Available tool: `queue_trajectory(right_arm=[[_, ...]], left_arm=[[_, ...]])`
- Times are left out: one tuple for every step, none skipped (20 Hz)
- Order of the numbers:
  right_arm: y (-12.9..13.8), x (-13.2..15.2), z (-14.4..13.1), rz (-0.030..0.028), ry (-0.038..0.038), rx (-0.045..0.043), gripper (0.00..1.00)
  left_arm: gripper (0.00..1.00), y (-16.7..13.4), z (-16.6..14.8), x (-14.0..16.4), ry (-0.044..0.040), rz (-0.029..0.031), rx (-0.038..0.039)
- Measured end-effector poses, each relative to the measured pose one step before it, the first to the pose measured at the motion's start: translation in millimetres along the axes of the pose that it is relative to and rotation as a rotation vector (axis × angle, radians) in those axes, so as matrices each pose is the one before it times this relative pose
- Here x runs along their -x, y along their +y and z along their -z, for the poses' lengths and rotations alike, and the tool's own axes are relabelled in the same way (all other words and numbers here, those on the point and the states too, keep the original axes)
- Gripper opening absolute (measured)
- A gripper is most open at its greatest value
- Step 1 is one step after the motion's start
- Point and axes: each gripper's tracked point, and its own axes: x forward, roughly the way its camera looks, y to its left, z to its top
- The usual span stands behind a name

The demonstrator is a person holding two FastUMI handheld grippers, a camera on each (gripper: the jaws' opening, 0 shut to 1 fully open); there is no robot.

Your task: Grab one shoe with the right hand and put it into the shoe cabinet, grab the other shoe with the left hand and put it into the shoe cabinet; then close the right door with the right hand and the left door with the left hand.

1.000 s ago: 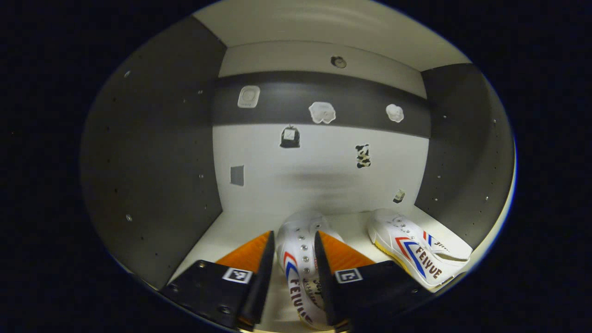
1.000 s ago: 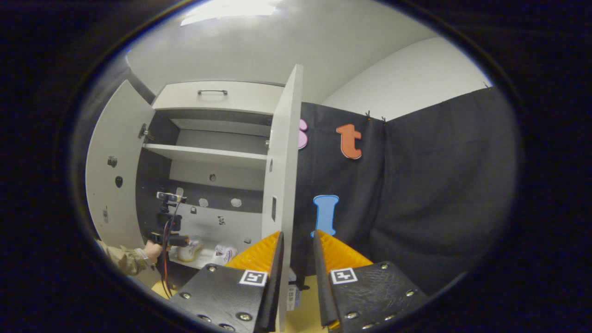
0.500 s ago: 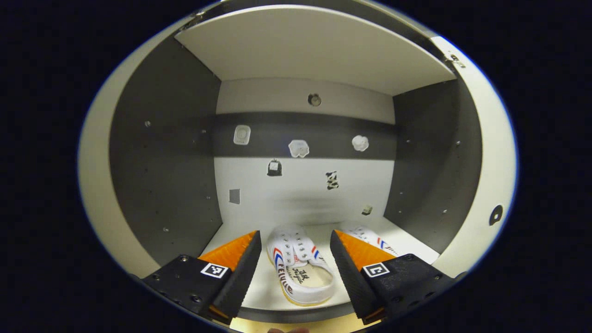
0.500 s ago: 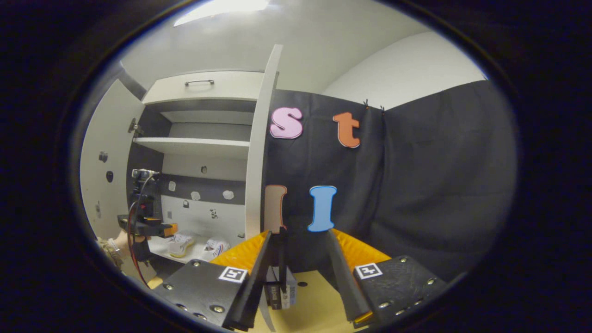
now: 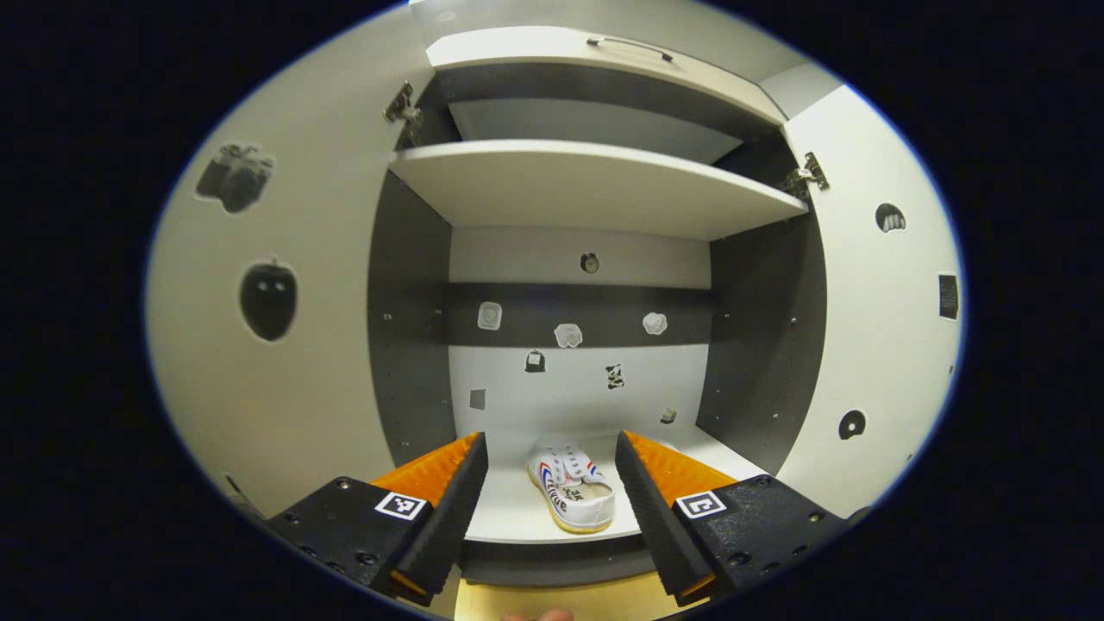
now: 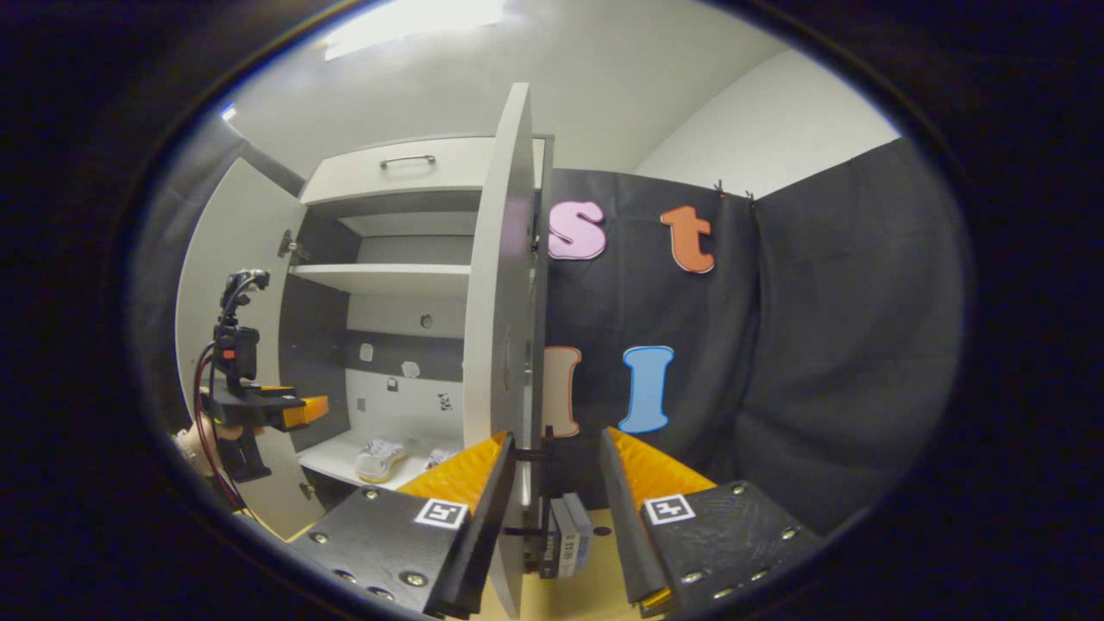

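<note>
A white shoe (image 5: 573,498) with red and blue stripes lies on the shoe cabinet's bottom board (image 5: 509,517), heel toward me. My left gripper (image 5: 550,438) is open in front of the cabinet, clear of the shoe. In the right gripper view both shoes, one (image 6: 379,458) and the other (image 6: 440,456), lie side by side inside. The right door (image 6: 504,328) stands edge-on between the fingers of my open right gripper (image 6: 557,435), close to the left finger. The left gripper (image 6: 263,410), held by a hand, hovers before the open left door (image 6: 233,250).
Both cabinet doors stand wide open, the left door (image 5: 259,345) and the right door (image 5: 880,345). A shelf (image 5: 595,185) spans the cabinet above the shoes, with a drawer (image 6: 405,168) on top. A small dark box (image 6: 565,548) sits on the yellow floor behind the right door.
My left gripper opened off the shoe and drew back out of the cabinet. My right gripper shifted so the right door's edge sits between its fingers.
</note>
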Motion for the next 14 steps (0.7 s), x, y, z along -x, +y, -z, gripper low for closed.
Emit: queue_trajectory(right_arm=[[11.12,-1.99,0.16,-0.03050,0.00452,-0.00908,0.63],[9.45,-2.60,0.68,-0.02934,0.00167,-0.00467,0.63],[12.14,-2.78,0.04,-0.02828,-0.00044,0.00216,0.63],[10.73,-3.84,0.09,-0.02891,-0.00200,0.00636,0.57],[11.44,-3.60,0.67,-0.02963,-0.00082,0.00250,0.60],[12.12,-3.97,2.29,-0.03042,0.00426,-0.00372,0.60],[11.47,-4.51,2.32,-0.02674,0.00635,-0.00584,0.57],[9.86,-3.82,2.67,-0.02723,0.00559,-0.00950,0.58],[10.25,-5.42,2.29,-0.02799,0.00532,-0.01172,0.58],[9.75,-3.50,1.63,-0.02434,0.00369,-0.00909,0.58],[6.87,-3.47,0.61,-0.01456,0.00108,-0.00956,0.60],[3.28,-4.06,-0.98,-0.00675,-0.00598,-0.00640,0.65],[3.16,-1.97,-2.53,-0.00631,-0.00789,-0.00458,0.64],[2.93,-0.64,-2.11,-0.00232,-0.00698,-0.00604,0.64]], left_arm=[[0.89,4.14,-5.42,9.10,-0.00942,-0.01106,-0.00745],[0.89,1.85,-3.68,8.66,-0.01172,-0.00635,-0.00336],[0.90,1.82,-5.33,9.24,-0.01252,-0.00382,0.00262],[0.89,1.72,-4.14,8.53,-0.01072,-0.00288,-0.00055],[0.89,2.09,-3.31,7.68,-0.00315,-0.00337,-0.00152],[0.89,2.30,-2.50,4.88,-0.00682,-0.00381,-0.00159],[0.89,2.62,-1.41,5.65,-0.00264,-0.00606,-0.00286],[0.89,2.74,-1.01,3.24,-0.00065,-0.00494,0.00006],[0.90,2.50,0.03,3.86,0.00188,-0.00438,0.00148],[0.89,1.56,2.06,3.96,0.00698,-0.00389,0.00305],[0.90,2.38,1.03,2.95,0.00636,-0.00373,0.00326],[0.90,2.33,2.19,1.69,0.00621,-0.00423,0.00160],[0.90,1.56,0.26,2.09,0.00070,-0.00367,0.00083],[0.90,1.72,1.28,1.57,0.00391,-0.00404,-0.00058]])
